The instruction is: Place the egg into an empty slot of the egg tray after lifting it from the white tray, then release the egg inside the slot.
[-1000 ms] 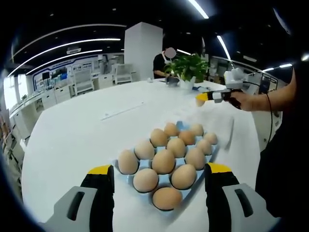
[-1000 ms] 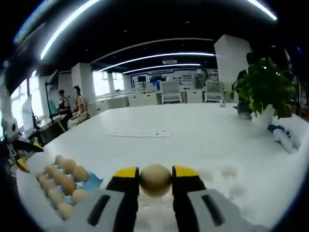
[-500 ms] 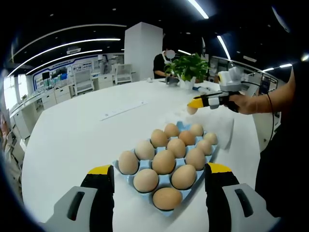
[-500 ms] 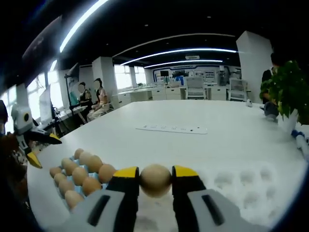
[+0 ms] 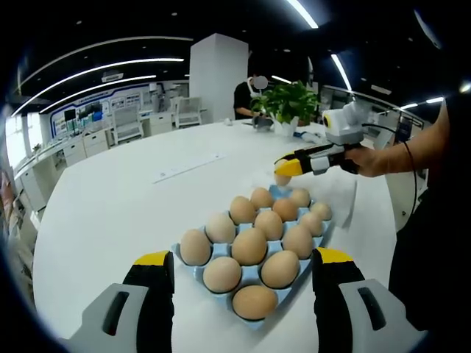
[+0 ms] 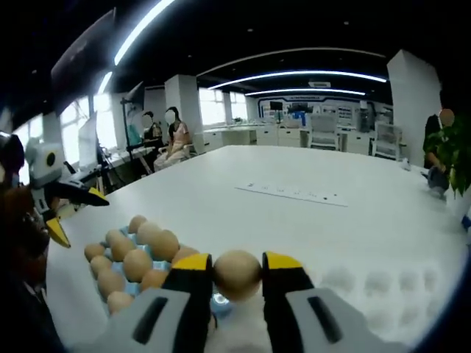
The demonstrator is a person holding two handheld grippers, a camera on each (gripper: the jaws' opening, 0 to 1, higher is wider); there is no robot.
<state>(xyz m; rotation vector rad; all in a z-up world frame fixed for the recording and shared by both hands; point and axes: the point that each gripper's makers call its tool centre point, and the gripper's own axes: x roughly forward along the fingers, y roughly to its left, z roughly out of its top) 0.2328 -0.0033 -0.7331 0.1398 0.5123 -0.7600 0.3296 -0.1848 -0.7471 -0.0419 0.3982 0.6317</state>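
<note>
- Two hand-held grippers are ours. Our right hand-held gripper squeezes the egg between its yellow tips so it cannot drop.
- We hold it up in the air, near the blue egg tray, looking for an empty slot.
- Our left hand-held gripper waits with jaws wide apart, holding nothing, over the desk.

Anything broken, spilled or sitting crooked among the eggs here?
Nothing stands out. The eggs in the blue egg tray sit whole in their slots, and the right gripper holds its egg intact between its jaws near the tray's far end.
</note>
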